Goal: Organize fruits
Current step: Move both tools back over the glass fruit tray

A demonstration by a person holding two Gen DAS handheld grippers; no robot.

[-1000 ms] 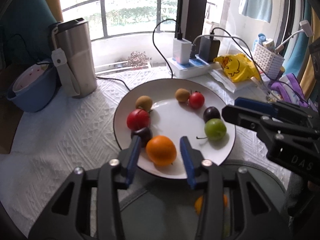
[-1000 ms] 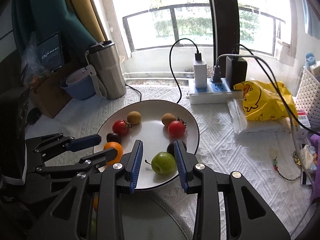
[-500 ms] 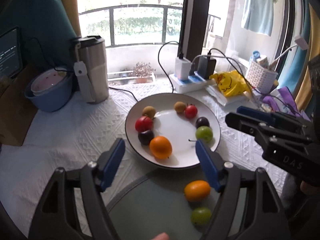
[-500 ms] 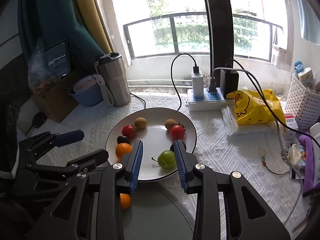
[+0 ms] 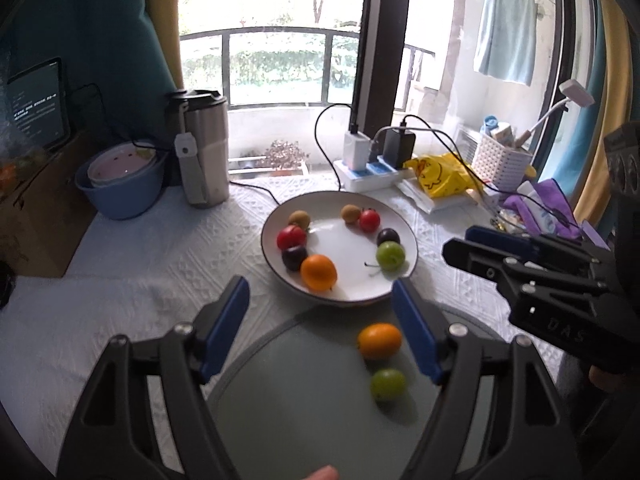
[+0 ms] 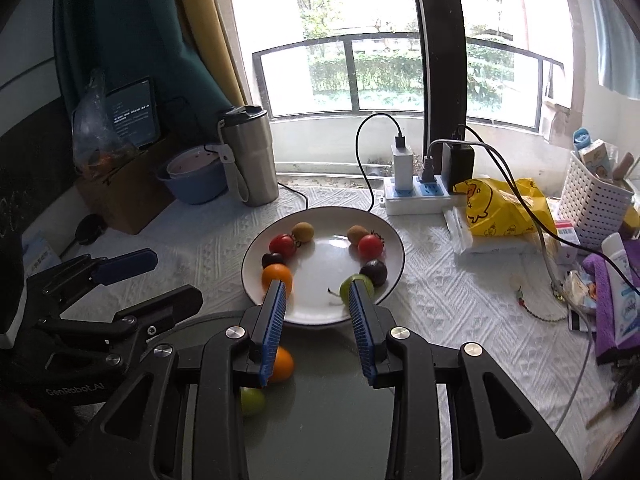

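A white plate (image 5: 344, 244) holds an orange (image 5: 318, 272), a green plum (image 5: 390, 255), two dark plums, two red tomatoes and two brown fruits, set in two arcs. Nearer me lies a grey round plate (image 5: 296, 392) with a second orange (image 5: 379, 341) and a small green fruit (image 5: 387, 384). My left gripper (image 5: 320, 332) hangs open and empty over the gap between the plates. My right gripper (image 6: 318, 320) has narrow, empty jaws above the white plate's (image 6: 320, 264) near rim, beside the green plum (image 6: 354, 285). The left gripper (image 6: 156, 280) shows at the left of the right wrist view.
At the back stand a steel tumbler (image 5: 202, 152), a blue bowl (image 5: 120, 196) and a power strip with chargers and cables (image 5: 372, 168). To the right lie a yellow bag (image 5: 440, 176), a white basket (image 5: 500, 160) and purple cloth (image 6: 616, 312). A cardboard box (image 6: 128, 192) sits left.
The left jaws opened wide from around the orange on the white plate. Both grippers drew back and up, bringing the grey plate with its two fruits into view.
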